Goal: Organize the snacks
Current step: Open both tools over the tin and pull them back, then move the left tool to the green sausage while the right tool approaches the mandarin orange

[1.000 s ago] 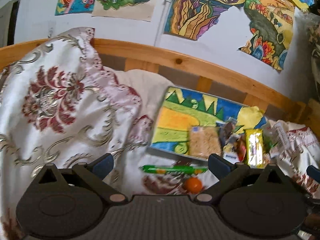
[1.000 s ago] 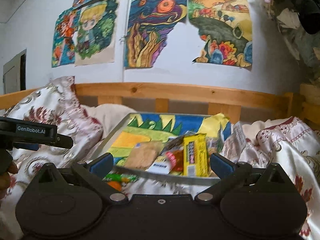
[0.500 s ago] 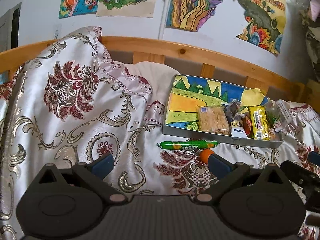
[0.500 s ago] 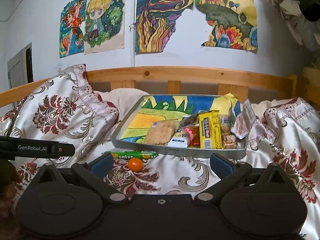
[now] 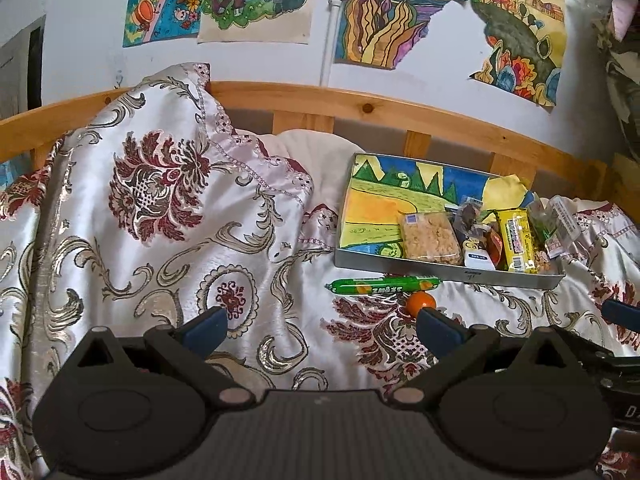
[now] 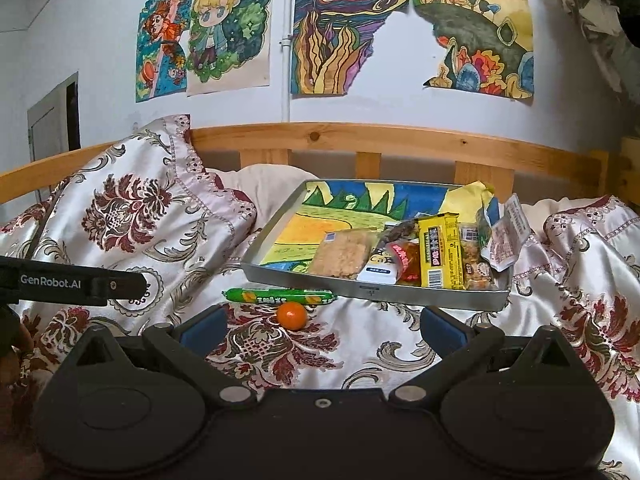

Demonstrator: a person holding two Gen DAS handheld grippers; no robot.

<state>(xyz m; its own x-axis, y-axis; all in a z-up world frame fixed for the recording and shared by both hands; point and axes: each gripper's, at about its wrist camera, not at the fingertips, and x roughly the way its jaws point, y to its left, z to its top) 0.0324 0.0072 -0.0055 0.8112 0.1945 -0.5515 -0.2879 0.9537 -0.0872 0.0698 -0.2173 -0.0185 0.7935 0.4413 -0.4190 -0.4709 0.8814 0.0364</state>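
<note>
A metal tray with a painted floor lies on the bed and holds several snack packs at its right end, among them a rice cracker pack and a yellow bar. A green sausage stick and a small orange ball lie on the bedspread just in front of the tray. My left gripper is open and empty, back from them. My right gripper is open and empty, close behind the orange ball.
A patterned pillow rises at the left. A wooden bed rail runs behind the tray. The left gripper's body shows at the left of the right wrist view.
Both grippers have drawn back and up from the tray. The tray, sausage stick and orange ball now sit farther off and lower in view. Both jaws stay open.
</note>
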